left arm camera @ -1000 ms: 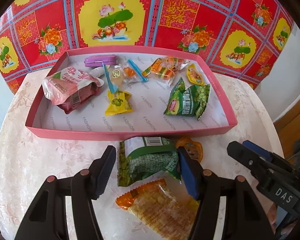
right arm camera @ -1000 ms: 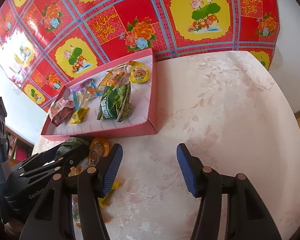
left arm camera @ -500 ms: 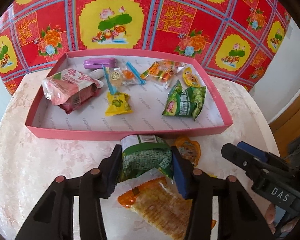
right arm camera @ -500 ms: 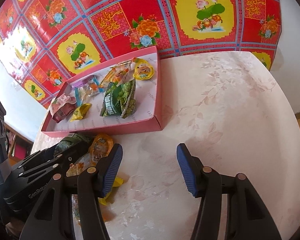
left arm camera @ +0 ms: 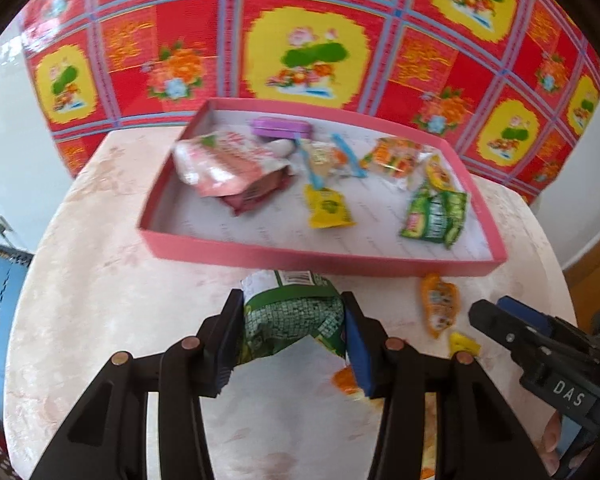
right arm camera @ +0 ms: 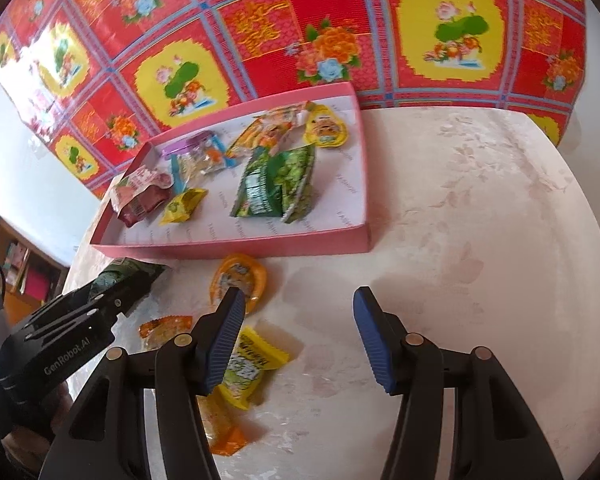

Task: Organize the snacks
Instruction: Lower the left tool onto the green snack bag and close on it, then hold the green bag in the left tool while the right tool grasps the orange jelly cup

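A: Left wrist view: left gripper (left arm camera: 292,326) is pinching the green snack bag (left arm camera: 290,314), pads pressed on both its sides, just in front of the pink tray (left arm camera: 320,257). Bag looks clear of the table (left arm camera: 100,300), can't be sure.

B: Right wrist view only gets a dark corner of that bag (right arm camera: 134,272) poking out past the left gripper's black body. Can't see pads there. Right gripper (right arm camera: 298,330) is spread wide, nothing between the fingers, just bare table (right arm camera: 480,240).

A: Tray contents? I get a pink bag (left arm camera: 230,168), purple case (left arm camera: 281,127), yellow packet (left arm camera: 328,212), green pea bag (left arm camera: 436,218). All a bit blurred.

B: Same here, sharper: pea bag (right arm camera: 276,184), yellow packet (right arm camera: 182,205), plus a yellow jelly cup (right arm camera: 325,131) at the tray's far corner.

A: Loose stuff on the table: orange jelly cup (left arm camera: 440,304) right of the held bag, near the tray's front wall.

B: Got it too (right arm camera: 238,282), partly behind my left finger. Also a yellow candy packet (right arm camera: 250,364) beside that finger and an orange wrapper (right arm camera: 162,330), which your view mostly hides behind the gripper.

A: Red flower-pattern cloth (left arm camera: 308,52) behind the table in both.
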`<state>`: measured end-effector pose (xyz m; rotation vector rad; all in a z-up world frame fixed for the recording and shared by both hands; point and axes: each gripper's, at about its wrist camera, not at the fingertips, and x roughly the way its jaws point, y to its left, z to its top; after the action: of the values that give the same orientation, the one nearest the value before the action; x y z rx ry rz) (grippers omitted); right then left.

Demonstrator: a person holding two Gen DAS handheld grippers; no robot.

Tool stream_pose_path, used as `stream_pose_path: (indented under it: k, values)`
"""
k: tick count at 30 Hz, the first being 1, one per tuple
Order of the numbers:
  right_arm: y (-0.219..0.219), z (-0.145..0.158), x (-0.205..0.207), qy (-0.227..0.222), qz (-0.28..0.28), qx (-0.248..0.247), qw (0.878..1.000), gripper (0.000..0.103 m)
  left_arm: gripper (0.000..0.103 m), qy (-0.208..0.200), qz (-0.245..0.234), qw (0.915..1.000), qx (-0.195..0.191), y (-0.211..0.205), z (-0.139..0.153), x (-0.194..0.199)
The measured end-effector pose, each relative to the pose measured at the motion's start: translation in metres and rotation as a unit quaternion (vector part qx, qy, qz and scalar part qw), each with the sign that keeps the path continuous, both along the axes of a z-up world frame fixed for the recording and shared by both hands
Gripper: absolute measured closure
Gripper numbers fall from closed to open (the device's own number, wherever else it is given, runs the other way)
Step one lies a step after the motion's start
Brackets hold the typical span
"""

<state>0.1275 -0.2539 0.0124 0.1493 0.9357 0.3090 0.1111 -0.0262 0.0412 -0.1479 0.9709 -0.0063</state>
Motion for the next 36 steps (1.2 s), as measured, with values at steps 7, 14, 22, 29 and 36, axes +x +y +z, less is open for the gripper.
stream_pose_path:
  k: [7, 14, 22, 29, 36]
  values:
    - [0.020, 0.000, 0.002, 0.005, 0.014, -0.018, 1.000, 0.045, 0.054, 0.001, 0.015, 0.9999, -0.006, 0.018, -0.002, -0.003]
    - [0.037, -0.003, 0.004, 0.002, 0.023, -0.035, 0.999, 0.045, 0.053, 0.000, 0.025, 0.9997, -0.006, 0.026, -0.002, -0.004]
    - [0.045, -0.006, 0.005, -0.007, 0.033, -0.048, 0.998, 0.045, 0.053, -0.002, 0.024, 0.9997, -0.006, 0.027, -0.002, -0.005]
    - [0.037, -0.007, 0.003, -0.021, 0.024, -0.022, 0.999, 0.045, 0.053, -0.002, 0.025, 0.9997, -0.008, 0.026, -0.003, -0.005]
    - [0.042, -0.008, 0.002, -0.035, 0.025, -0.036, 0.998, 0.045, 0.053, -0.002, 0.025, 0.9997, -0.008, 0.026, -0.003, -0.005]
